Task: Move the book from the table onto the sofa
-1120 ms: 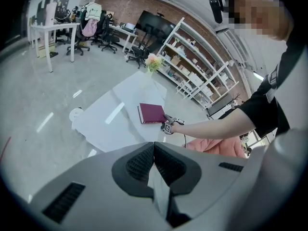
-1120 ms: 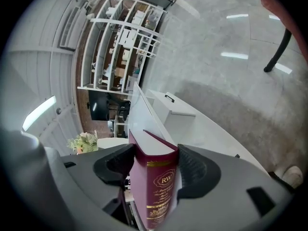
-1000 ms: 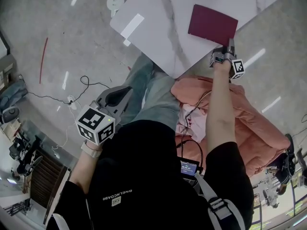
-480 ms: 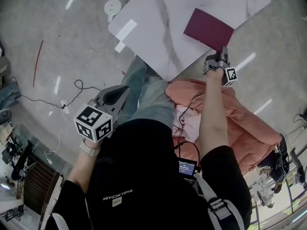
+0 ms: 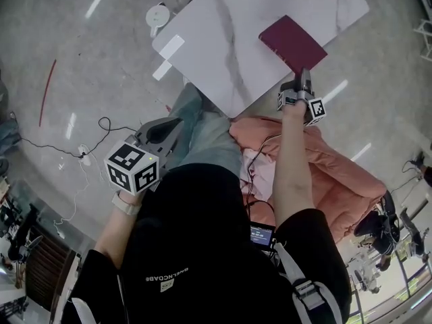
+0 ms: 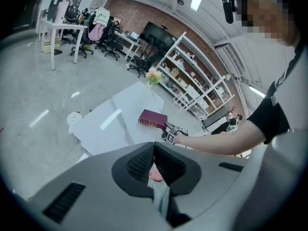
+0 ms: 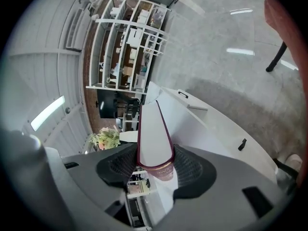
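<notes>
A maroon book (image 5: 291, 42) lies at the near right part of the white marble table (image 5: 223, 39). My right gripper (image 5: 305, 73) has its near corner. In the right gripper view the book (image 7: 153, 129) stands on edge between the pads of my right gripper (image 7: 154, 160), which press on both covers; the jaws have just been closing on it. The left gripper view shows the book (image 6: 153, 119) with its near end raised off the table (image 6: 110, 124). My left gripper (image 5: 177, 123) hangs low at the left, away from the table, jaws together and empty (image 6: 154, 150).
A pink padded coat (image 5: 331, 174) lies heaped just below the table's near edge. A white paper strip (image 5: 172, 46) sits on the table's left part. A round white object (image 5: 158, 13) and a black cable (image 5: 101, 130) are on the floor. Shelving (image 6: 192, 81) stands behind the table.
My right gripper has risen with the book's near corner in it. The left gripper has lifted slightly. The view has shifted a little.
</notes>
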Motion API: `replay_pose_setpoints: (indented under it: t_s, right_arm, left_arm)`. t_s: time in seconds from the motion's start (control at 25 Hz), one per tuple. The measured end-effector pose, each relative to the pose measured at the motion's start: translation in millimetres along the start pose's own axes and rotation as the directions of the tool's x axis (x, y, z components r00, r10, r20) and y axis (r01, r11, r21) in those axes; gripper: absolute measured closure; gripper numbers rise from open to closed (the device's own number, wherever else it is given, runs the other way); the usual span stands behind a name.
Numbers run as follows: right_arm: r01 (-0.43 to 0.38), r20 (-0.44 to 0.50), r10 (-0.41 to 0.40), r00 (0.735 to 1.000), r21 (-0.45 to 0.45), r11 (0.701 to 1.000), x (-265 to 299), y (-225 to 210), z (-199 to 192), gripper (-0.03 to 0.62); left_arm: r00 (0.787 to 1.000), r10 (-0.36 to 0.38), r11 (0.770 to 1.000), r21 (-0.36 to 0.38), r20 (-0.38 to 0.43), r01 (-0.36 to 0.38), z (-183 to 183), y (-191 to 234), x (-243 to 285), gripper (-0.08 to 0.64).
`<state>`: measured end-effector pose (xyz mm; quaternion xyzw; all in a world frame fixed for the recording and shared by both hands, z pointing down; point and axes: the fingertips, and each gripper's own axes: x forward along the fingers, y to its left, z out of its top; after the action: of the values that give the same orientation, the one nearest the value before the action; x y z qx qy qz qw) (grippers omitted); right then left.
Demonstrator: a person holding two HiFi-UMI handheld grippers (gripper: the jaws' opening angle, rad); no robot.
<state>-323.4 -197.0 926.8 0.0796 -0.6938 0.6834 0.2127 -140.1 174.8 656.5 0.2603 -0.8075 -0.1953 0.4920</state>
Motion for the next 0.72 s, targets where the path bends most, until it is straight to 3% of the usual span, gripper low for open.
replay_pose_setpoints:
  t_s: [0.72]
  right_arm:
    - [-0.093, 0.030, 0.092, 0.995, 0.029, 0.995, -40, 99, -35, 0.345]
  left_arm:
    - [0.993, -0.073, 0.997, 0.030, 0.092, 0.070, 54, -7, -33, 0.545]
